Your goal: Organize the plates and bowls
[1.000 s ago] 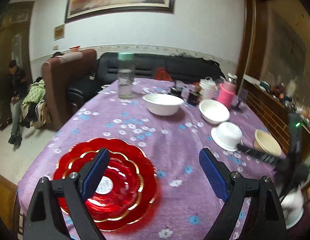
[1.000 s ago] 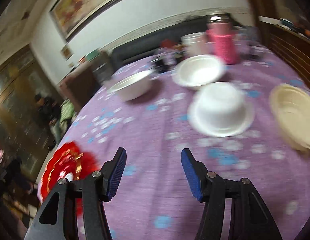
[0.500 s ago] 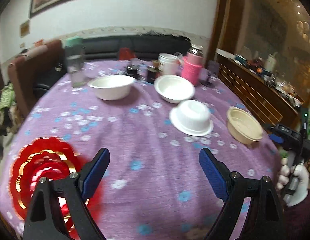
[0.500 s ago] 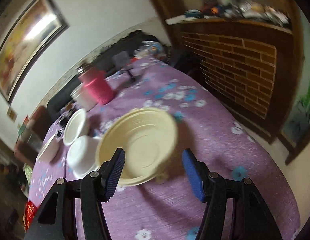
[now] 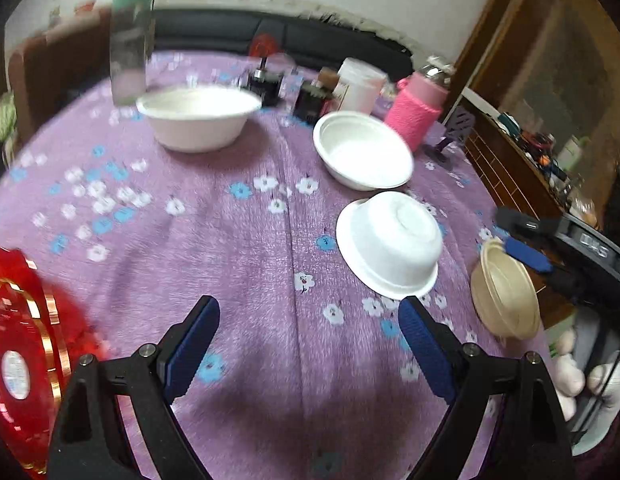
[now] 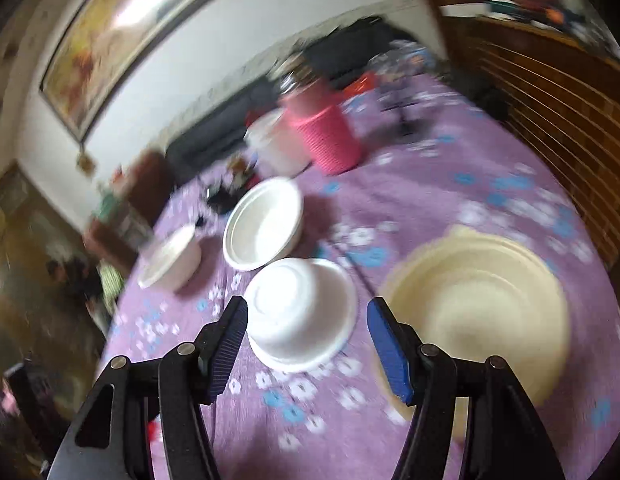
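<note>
On the purple flowered tablecloth (image 5: 246, 264) stand an upturned white bowl (image 5: 389, 244), an upright white bowl (image 5: 361, 156), a larger white bowl (image 5: 198, 120) and a cream bowl (image 5: 503, 294). Red plates (image 5: 18, 356) lie at the left edge. My left gripper (image 5: 306, 340) is open and empty over bare cloth. My right gripper (image 6: 306, 344) is open and empty, just in front of the upturned white bowl (image 6: 302, 314), with the cream bowl (image 6: 477, 308) to its right. In the left wrist view the right gripper (image 5: 525, 254) hovers over the cream bowl.
At the far side stand a water bottle (image 5: 130, 44), a pink-sleeved flask (image 5: 417, 120), a white tub (image 5: 359, 84) and small dark jars (image 5: 310, 102). A wooden sideboard (image 5: 521, 168) runs along the right. A sofa (image 5: 270, 36) is behind the table.
My left gripper has swung right, away from the red plates, and moved closer to the bowls. My right gripper has swung left from the cream bowl to the upturned white bowl.
</note>
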### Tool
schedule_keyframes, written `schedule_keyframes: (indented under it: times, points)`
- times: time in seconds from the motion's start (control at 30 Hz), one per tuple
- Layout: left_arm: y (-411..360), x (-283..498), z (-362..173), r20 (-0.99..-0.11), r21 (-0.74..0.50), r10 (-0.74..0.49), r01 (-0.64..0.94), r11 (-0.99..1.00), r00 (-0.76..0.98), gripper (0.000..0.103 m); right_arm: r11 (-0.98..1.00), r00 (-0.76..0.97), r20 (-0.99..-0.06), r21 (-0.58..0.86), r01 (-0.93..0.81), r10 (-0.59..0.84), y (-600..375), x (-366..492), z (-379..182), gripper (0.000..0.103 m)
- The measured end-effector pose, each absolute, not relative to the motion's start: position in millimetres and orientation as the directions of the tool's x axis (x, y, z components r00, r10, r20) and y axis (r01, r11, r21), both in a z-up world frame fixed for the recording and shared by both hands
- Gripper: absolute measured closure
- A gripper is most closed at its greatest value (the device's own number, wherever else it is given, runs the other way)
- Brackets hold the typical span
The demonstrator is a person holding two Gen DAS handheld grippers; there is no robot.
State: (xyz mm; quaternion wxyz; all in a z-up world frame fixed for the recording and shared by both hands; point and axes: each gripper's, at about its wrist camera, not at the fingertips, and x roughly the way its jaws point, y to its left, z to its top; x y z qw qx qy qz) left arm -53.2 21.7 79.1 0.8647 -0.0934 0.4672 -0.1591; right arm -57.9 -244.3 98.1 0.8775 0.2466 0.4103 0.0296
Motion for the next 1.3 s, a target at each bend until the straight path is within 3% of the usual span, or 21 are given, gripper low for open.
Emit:
schedule_keyframes:
  times: [0.17, 0.4, 0.57, 0.67, 0.77, 0.9, 0.93, 1.07, 1.13, 1.17, 1.3]
  points:
    - [29.4, -32.0, 58.6, -0.806, -0.301, -0.296, 0.076, 0.951, 0.513, 0.013, 0.909, 0.542, -0.814, 0.367, 0.199, 0.21, -217.8, 6.7, 70.9, 0.037]
    - [28.0, -7.8, 31.0, -0.852, -0.234, -0.222, 0.036, 0.972, 0.474, 0.013, 0.889, 0.457, -0.842, 0.412, 0.202, 0.286, -215.0, 39.2, 45.6, 0.033]
    - [22.4, -8.1, 28.5, -0.848, -0.183, -0.187, 0.058, 0.981, 0.496, 0.016, 0.811, 0.401, -0.758, 0.582, 0.059, 0.515, -194.9, 26.2, 43.8, 0.033]
    - [28.2, -8.9, 29.8, -0.837, -0.197, -0.197, 0.054, 0.979, 0.511, 0.023, 0.815, 0.414, -0.747, 0.579, 0.02, 0.52, -186.8, 14.5, 47.0, 0.025]
    - [39.2, -10.2, 31.3, -0.828, -0.231, -0.223, 0.049, 0.972, 0.515, 0.034, 0.76, 0.401, -0.7, 0.65, 0.014, 0.591, -192.3, 7.9, 44.8, 0.025]
    - [52.9, -15.2, 34.4, -0.822, -0.308, -0.289, 0.042, 0.95, 0.491, 0.063, 0.709, 0.378, -0.655, 0.705, -0.003, 0.654, -183.8, -0.9, 40.5, 0.025]
    - [55.8, -17.1, 36.4, -0.818, -0.321, -0.299, 0.041, 0.946, 0.491, 0.066, 0.704, 0.373, -0.65, 0.71, -0.01, 0.662, -181.1, -3.0, 39.6, 0.022]
    - [64.3, -26.5, 52.7, -0.776, -0.363, -0.343, 0.07, 0.929, 0.53, 0.066, 0.652, 0.356, -0.606, 0.758, -0.013, 0.712, -170.6, -16.6, 31.5, 0.019]
    - [51.3, -27.3, 56.4, -0.749, -0.456, -0.475, 0.161, 0.875, 0.461, 0.062, 0.519, 0.3, -0.493, 0.855, -0.006, 0.816, -164.4, -19.2, 18.6, 0.021]
    - [43.4, -30.5, 58.4, -0.75, -0.451, -0.482, 0.184, 0.873, 0.453, 0.061, 0.49, 0.289, -0.469, 0.872, 0.0, 0.835, -159.8, -20.8, 14.9, 0.021]
    - [20.6, -43.1, 66.4, -0.741, -0.435, -0.506, 0.259, 0.862, 0.441, 0.06, 0.546, 0.366, -0.499, 0.837, -0.029, 0.785, -151.4, -37.3, 25.3, 0.022]
